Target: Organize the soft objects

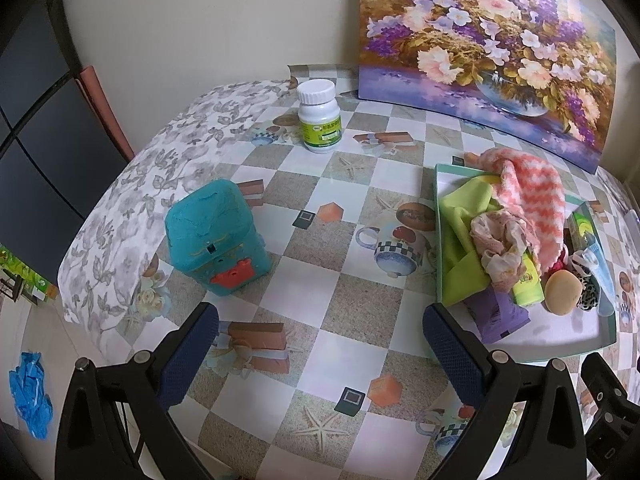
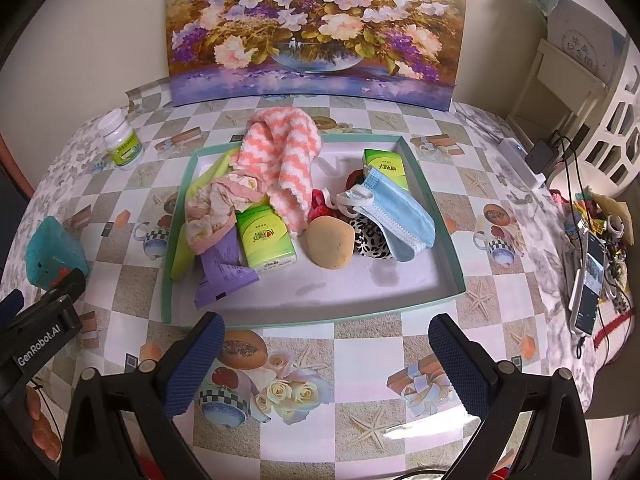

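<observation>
A shallow white tray with a green rim (image 2: 436, 184) (image 1: 600, 344) holds a pile of soft things: a pink-and-white zigzag towel (image 2: 280, 148) (image 1: 532, 200), a blue face mask (image 2: 400, 208), a tan sponge (image 2: 330, 242) (image 1: 564, 290), a leopard-print piece (image 2: 370, 242), green tissue packs (image 2: 264, 240), a purple packet (image 2: 222, 268) and a lime cloth (image 1: 464, 220). My right gripper (image 2: 326, 364) is open just in front of the tray, holding nothing. My left gripper (image 1: 320, 354) is open over the checked tablecloth, left of the tray, with nothing between its fingers.
A teal box with a red clasp (image 1: 216, 236) (image 2: 54, 254) stands on the left. A white pill bottle (image 1: 320, 116) (image 2: 120, 142) sits at the back, before a flower painting (image 2: 316, 28). A phone and cables (image 2: 586, 280) lie on the right. Blue gloves (image 1: 30, 392) lie on the floor.
</observation>
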